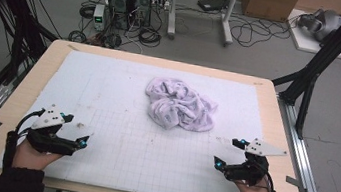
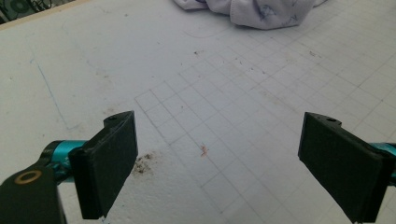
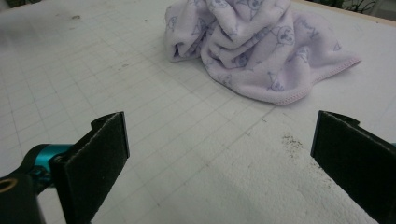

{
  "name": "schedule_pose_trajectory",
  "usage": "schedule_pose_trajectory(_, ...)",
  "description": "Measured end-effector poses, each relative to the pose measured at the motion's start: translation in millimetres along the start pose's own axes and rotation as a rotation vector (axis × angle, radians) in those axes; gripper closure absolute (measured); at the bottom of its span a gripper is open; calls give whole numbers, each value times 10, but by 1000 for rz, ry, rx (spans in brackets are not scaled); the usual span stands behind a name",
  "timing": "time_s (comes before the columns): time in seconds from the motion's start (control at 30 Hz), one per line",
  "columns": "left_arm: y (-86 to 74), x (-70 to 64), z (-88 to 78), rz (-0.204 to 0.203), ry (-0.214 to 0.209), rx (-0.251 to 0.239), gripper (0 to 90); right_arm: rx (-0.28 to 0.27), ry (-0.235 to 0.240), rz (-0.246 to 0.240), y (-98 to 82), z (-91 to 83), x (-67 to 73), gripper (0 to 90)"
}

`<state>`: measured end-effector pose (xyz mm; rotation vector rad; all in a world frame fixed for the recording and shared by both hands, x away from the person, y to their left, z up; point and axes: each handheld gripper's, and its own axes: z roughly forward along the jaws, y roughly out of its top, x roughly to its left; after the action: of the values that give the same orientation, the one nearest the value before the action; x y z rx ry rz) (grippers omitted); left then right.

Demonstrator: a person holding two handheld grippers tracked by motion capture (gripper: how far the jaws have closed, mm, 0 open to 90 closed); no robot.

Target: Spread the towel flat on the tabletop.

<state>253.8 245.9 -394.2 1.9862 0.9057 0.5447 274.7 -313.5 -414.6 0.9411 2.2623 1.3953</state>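
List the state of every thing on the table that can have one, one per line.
Towel: crumpled in a heap, lying on the mat, untouched.
Left gripper: jaws open, nothing between them, low over the mat and apart from the towel.
Right gripper: jaws open, nothing between them, low over the mat and apart from the towel.
Grid mat: spread flat on the table, stained in spots.
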Motion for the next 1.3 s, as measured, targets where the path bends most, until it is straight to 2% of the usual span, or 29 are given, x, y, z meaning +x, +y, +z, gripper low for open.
schedule_pose_trajectory(0.7, -3, -37, 36, 14, -9, 9, 139, 15, 7, 1, -3, 44, -9, 34)
schedule_pose_trajectory(0.97, -4, -46, 74, 15, -7, 15, 153, 21, 17, 16, 24, 73, -51, 43)
schedule_pose_trajectory(1.3, 129, -108, 192, 22, -50, 5, 178, 36, 43, 0, 179, 199, -79, 49)
